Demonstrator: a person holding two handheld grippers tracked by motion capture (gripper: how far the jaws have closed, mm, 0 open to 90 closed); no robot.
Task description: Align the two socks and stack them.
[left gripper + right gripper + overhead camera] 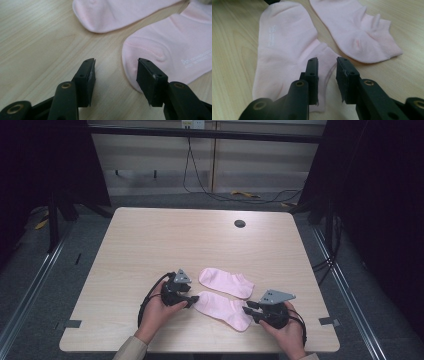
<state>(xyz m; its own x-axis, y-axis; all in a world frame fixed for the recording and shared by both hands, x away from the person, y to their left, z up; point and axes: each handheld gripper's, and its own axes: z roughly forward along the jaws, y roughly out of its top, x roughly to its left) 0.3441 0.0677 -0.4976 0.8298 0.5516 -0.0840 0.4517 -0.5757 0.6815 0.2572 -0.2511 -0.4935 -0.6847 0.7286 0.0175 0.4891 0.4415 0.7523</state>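
Two pale pink ankle socks flat on wooden table (150, 240), side by side, near front edge. Near sock (223, 309) between both tongs, small white lettering on it; far sock (226, 282) just behind. Left tongs (192, 299) released at toe end. Right tongs (246, 308) narrowly apart over cuff end, not pinching cloth.

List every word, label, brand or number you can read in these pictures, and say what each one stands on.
Near pink sock: small white print on its side, two short lines, too blurred to read.
The same print in the right gripper view: too faint to read.
Far pink sock: no print seen.
Table: none.
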